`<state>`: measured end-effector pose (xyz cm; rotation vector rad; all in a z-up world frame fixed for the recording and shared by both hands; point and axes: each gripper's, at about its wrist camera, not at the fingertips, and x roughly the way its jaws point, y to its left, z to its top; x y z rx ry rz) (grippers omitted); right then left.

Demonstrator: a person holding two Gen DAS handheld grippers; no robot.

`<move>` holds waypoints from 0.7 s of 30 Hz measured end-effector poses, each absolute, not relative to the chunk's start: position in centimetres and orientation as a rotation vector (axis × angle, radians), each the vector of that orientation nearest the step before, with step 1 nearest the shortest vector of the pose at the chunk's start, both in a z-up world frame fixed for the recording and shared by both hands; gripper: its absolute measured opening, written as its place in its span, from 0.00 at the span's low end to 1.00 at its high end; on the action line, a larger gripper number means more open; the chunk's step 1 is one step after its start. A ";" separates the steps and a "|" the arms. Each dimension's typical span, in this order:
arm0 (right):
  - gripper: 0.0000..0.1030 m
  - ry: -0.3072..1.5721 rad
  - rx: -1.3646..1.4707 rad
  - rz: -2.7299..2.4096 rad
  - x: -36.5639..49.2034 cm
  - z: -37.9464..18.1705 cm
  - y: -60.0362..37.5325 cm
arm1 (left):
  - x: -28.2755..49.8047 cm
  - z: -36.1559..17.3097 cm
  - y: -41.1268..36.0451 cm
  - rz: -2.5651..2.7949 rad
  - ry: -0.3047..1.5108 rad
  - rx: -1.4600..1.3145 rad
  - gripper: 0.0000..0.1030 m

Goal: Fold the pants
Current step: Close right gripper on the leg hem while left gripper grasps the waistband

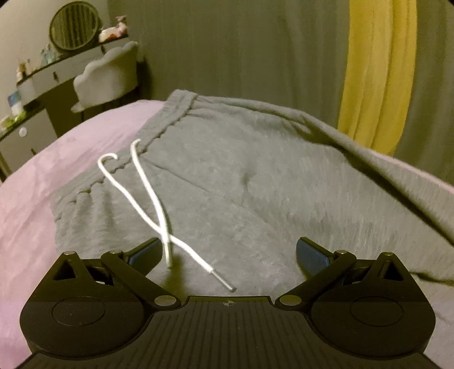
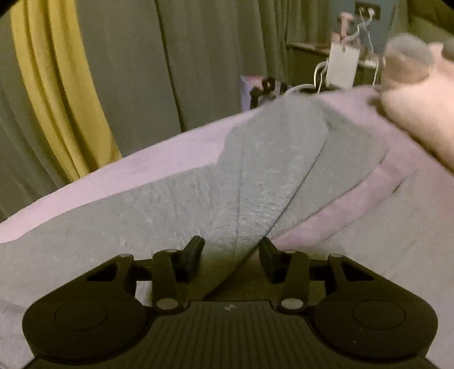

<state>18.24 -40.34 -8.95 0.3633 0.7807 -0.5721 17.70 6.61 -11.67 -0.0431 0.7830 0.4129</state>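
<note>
Grey sweatpants [image 1: 241,181] lie on a pink bed sheet [image 1: 31,198]. The left wrist view shows the waistband [image 1: 159,133] and a white drawstring [image 1: 153,204] trailing toward me. My left gripper [image 1: 229,252] is open just above the pants near the drawstring ends, holding nothing. In the right wrist view the pant legs [image 2: 255,176] run away from me, one leg lying over the other. My right gripper [image 2: 231,252] is partly open, its fingers either side of a raised fold of the grey fabric, not clamped on it.
A dressing table with a round mirror [image 1: 73,25] and a white chair [image 1: 107,73] stand beyond the bed at left. Grey and yellow curtains [image 1: 377,73] hang behind. A pale pillow [image 2: 420,113] and a nightstand with cables [image 2: 340,68] are at right.
</note>
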 end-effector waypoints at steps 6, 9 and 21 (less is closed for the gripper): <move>0.14 0.758 0.350 -0.569 18.0 -8.7 -39.6 | 18.3 -12.5 6.3 0.396 0.797 -0.027 1.00; 0.11 0.717 0.416 -0.549 16.2 -7.6 -40.0 | 18.3 -12.4 6.9 0.390 0.796 -0.051 1.00; 0.11 0.800 0.428 -0.547 2.7 -9.4 -38.7 | 18.6 -8.3 10.3 0.269 0.748 -0.226 1.00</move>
